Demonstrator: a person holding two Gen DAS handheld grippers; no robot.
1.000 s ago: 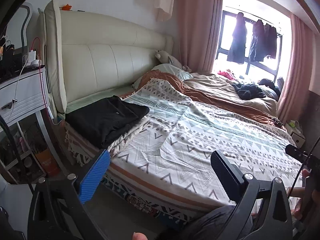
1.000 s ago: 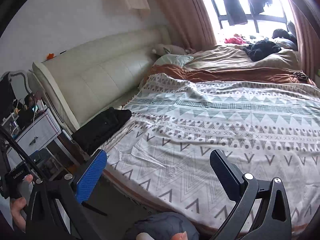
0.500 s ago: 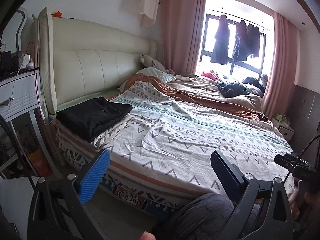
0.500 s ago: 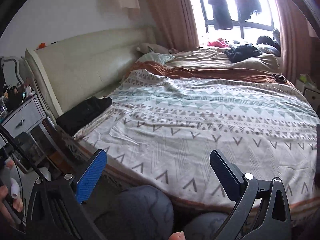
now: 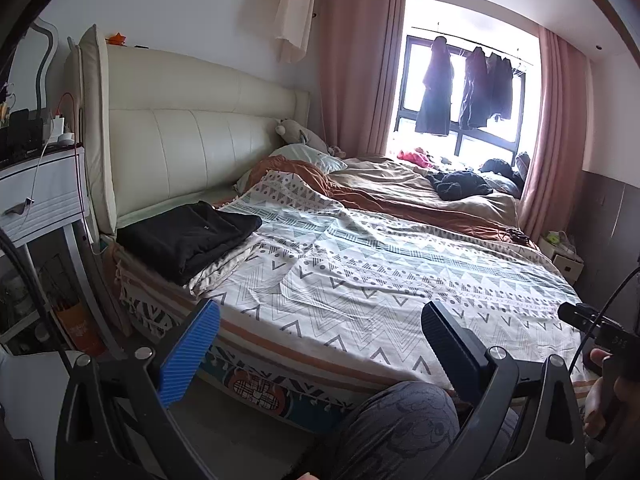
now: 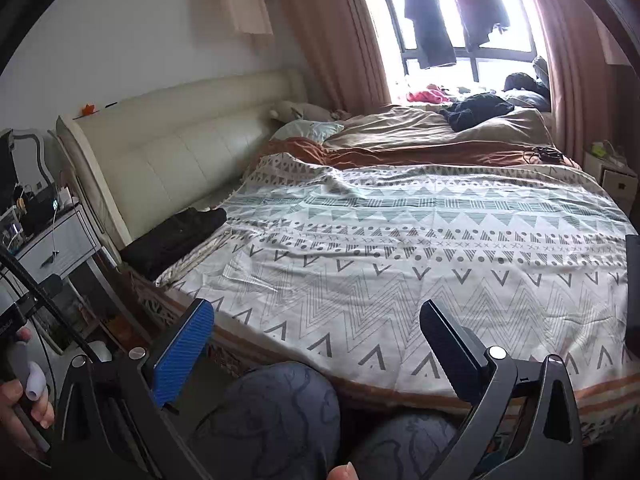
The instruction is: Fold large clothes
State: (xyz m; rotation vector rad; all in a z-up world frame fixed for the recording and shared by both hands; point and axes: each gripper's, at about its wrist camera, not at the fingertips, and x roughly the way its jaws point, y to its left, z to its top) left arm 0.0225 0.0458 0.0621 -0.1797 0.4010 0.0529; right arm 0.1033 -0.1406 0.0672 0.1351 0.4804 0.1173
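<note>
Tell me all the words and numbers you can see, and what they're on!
Nothing can be read for sure.
Pale letters on the black device at the left wrist view's right edge: too blurred.
White letters on the dark device at the right wrist view's left edge: cut off, blurred.
Tiny white mark on the folded black garment: too small.

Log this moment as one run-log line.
left hand-held gripper: open, empty | right hand-held gripper: open, empty | black folded garment: on bed corner by headboard | patterned blanket: spread flat | black clothes pile: far side, untouched
</note>
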